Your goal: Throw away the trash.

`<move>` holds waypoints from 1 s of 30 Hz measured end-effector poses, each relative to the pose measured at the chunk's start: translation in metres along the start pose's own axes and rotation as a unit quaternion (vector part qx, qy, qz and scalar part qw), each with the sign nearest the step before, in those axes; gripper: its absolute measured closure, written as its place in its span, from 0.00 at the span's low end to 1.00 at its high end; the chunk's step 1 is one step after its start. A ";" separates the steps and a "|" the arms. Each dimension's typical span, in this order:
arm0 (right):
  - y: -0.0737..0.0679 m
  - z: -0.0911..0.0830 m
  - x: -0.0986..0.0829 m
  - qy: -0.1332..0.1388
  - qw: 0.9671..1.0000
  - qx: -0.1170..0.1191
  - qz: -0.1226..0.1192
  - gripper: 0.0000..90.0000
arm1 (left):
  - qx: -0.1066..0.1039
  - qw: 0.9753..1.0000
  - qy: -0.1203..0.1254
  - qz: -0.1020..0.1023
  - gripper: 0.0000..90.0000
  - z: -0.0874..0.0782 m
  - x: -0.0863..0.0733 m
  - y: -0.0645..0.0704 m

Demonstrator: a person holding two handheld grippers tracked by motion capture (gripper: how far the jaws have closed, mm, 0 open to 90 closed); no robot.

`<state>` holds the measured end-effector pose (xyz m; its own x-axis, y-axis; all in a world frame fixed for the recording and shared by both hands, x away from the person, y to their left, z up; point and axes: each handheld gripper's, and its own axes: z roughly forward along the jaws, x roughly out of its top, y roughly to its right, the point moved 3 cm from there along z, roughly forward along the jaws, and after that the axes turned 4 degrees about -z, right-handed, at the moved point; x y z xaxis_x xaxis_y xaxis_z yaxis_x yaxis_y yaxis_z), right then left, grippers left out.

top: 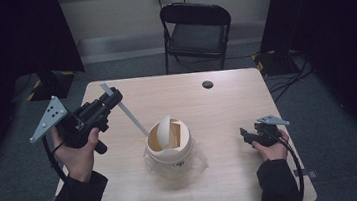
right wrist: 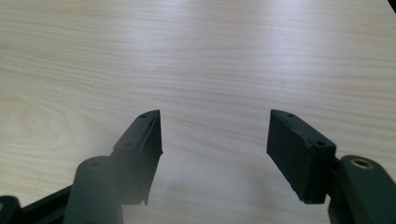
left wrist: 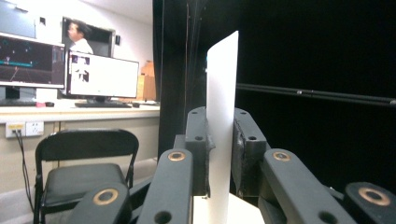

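— Strip (top: pixel 128 112) of white card or plastic, was that what the left gripper (top: pixel 108 104) had?

— Yes. Its jaws were closed flat on the strip. In the left gripper view the strip (left wrist: pixel 221 126) stood upright between the two black pads, rising well above them. From above, it ran slantwise from the jaws toward the cream bucket (top: pixel 169 146), with a short end sticking out past the gripper toward the far left of the table (top: pixel 227 105).

— Did the strip touch the bucket?

— Its lower end came to the bucket's rim on the left side; I couldn't tell whether it actually touched. The bucket sat mid-table on a clear plastic sheet (top: pixel 200 159), with curved white pieces standing inside.

— Any writing?

— Faint dark lettering on the bucket's front, too small to read. Nothing on the strip.

— And the right gripper (top: pixel 246 134)?

— Low by the table's right side, well apart from the bucket. In the right gripper view its jaws (right wrist: pixel 214 135) stood wide apart over bare wood grain, holding nothing.

— What was behind the table?

— A black folding chair (top: pixel 196 30) by the wall.
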<state>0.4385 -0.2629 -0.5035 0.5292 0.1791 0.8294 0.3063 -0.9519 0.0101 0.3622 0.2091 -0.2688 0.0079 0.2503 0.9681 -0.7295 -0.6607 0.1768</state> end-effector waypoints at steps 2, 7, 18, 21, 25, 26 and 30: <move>0.001 0.000 -0.001 -0.001 1.000 -0.001 0.002 0.40 | 0.000 1.000 -0.007 -0.003 0.88 0.001 -0.007 -0.001; 0.002 0.001 -0.003 -0.004 1.000 -0.003 0.003 0.40 | 0.002 1.000 -0.019 -0.007 0.88 0.001 -0.018 -0.003; 0.004 0.001 -0.004 -0.006 1.000 -0.003 0.005 0.40 | -0.005 0.999 -0.049 -0.022 0.88 0.011 -0.049 -0.004; 0.004 0.001 -0.004 -0.007 1.000 -0.004 0.006 0.40 | -0.009 0.998 -0.061 -0.028 0.88 0.015 -0.060 -0.003; 0.005 0.002 -0.005 -0.008 1.000 -0.003 0.005 0.40 | -0.012 0.997 -0.075 -0.031 0.88 0.018 -0.071 -0.002; 0.005 0.002 -0.005 -0.008 1.000 -0.004 0.005 0.40 | -0.011 0.996 -0.080 -0.031 0.88 0.019 -0.074 -0.003; 0.005 0.002 -0.006 -0.010 1.000 -0.003 0.006 0.40 | -0.016 0.995 -0.092 -0.046 0.84 0.020 -0.085 -0.005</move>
<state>0.4387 -0.2678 -0.5098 0.5485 0.1721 0.8183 0.2945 -0.9556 0.0036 0.3789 0.1772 -0.3484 0.1987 0.1741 0.9645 -0.7413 -0.6171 0.2641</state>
